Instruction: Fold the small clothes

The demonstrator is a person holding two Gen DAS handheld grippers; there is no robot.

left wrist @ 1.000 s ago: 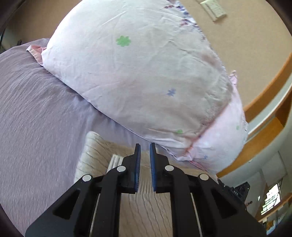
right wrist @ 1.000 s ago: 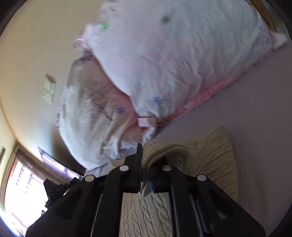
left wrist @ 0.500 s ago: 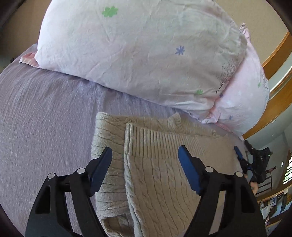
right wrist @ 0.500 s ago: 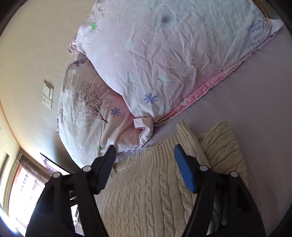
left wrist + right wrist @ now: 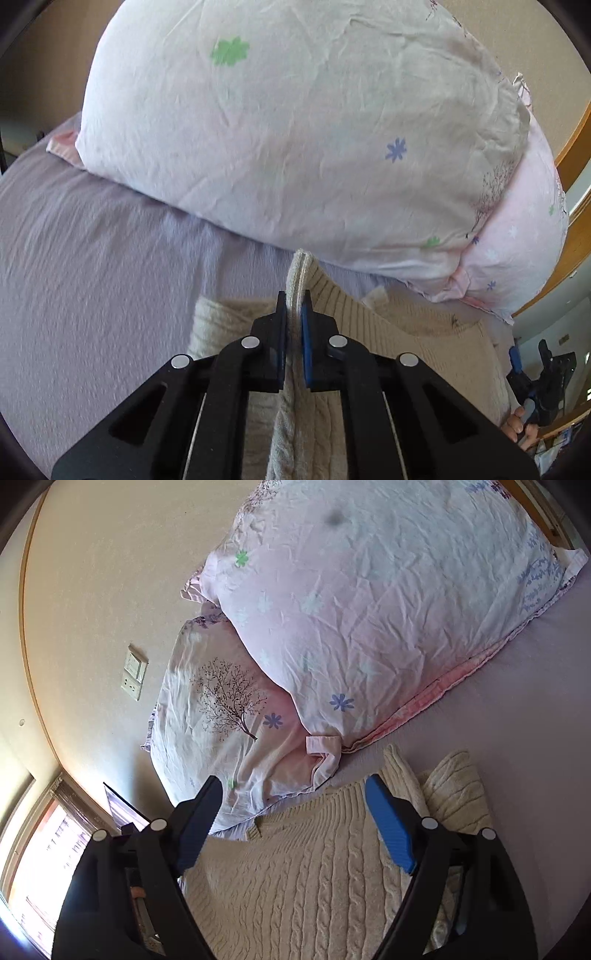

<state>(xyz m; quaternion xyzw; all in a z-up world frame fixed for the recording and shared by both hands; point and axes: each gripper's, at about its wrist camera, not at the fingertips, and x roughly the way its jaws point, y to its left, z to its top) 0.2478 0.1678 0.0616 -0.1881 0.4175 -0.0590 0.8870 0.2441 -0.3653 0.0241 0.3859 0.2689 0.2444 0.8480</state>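
A lilac bedsheet (image 5: pixel 92 266) spreads wide and bare to the left, bounded ahead by two stacked floral pillows (image 5: pixel 295 140). The cream cable-knit sweater (image 5: pixel 314 878) lies just short of them, its ribbed hem (image 5: pixel 332 801) nearest the pillows. The left gripper (image 5: pixel 294 314) is clamped on a raised fold of the sweater; the right gripper (image 5: pixel 293 805) hovers over it, jaws wide apart.

Bright daylight, blown-out window (image 5: pixel 40 853) glare, slight blur, strong fisheye edge curvature.
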